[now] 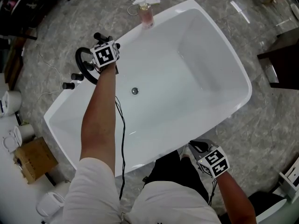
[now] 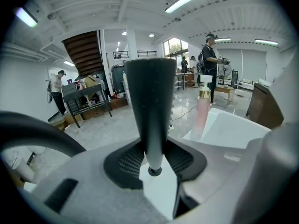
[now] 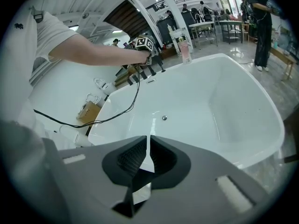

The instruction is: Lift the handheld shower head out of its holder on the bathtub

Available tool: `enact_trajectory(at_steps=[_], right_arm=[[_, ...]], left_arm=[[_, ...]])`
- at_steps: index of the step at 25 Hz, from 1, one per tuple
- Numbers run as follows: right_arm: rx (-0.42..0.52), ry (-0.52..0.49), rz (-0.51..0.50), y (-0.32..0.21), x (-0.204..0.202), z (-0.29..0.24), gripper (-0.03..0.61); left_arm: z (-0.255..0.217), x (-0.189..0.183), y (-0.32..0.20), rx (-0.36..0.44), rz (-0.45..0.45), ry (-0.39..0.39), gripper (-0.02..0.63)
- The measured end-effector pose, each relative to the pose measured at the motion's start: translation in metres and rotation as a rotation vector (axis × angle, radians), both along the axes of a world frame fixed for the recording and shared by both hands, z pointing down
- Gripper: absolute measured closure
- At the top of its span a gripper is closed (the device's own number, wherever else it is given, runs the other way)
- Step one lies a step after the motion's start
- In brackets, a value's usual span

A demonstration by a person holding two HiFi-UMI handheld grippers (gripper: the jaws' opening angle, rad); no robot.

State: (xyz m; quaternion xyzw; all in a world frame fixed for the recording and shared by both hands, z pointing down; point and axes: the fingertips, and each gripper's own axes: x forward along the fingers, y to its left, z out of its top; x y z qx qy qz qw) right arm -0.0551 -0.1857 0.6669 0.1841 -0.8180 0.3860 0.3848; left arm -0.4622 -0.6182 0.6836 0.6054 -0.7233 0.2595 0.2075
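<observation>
The black handheld shower head (image 1: 86,63), with a ring-shaped head, is just over the white bathtub's (image 1: 236,62) far left rim, beside the black tap knobs (image 1: 72,80). My left gripper (image 1: 101,59) is shut on its handle. In the left gripper view the dark handle (image 2: 149,106) stands upright between the pads of the left gripper (image 2: 152,168). My right gripper (image 1: 198,147) hangs near the tub's front rim beside the person's leg. In the right gripper view its jaws (image 3: 147,154) are shut with nothing between them, facing the tub (image 3: 261,111) and the left arm (image 3: 93,52).
A pink bottle (image 1: 146,14) stands on the tub's far corner, with a power strip (image 1: 145,0) on the floor behind it. The drain (image 1: 135,91) is in the tub's floor. A cardboard box (image 1: 32,157) and white fixtures lie at the left, dark furniture (image 1: 280,59) at the right.
</observation>
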Motion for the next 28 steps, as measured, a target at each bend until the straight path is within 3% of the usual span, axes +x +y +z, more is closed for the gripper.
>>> enact_trajectory(at_steps=[19,28], right_arm=[[0.017,-0.049,-0.045,0.042,0.011,-0.017,0.545],[0.043,-0.04,-0.067,0.061,0.025,-0.025,0.546]], left_arm=[[-0.103,0.039,0.049,0.072,0.112,-0.067,0.476],[-0.155,0.063,0.082,0.116,0.151,-0.057,0.476]])
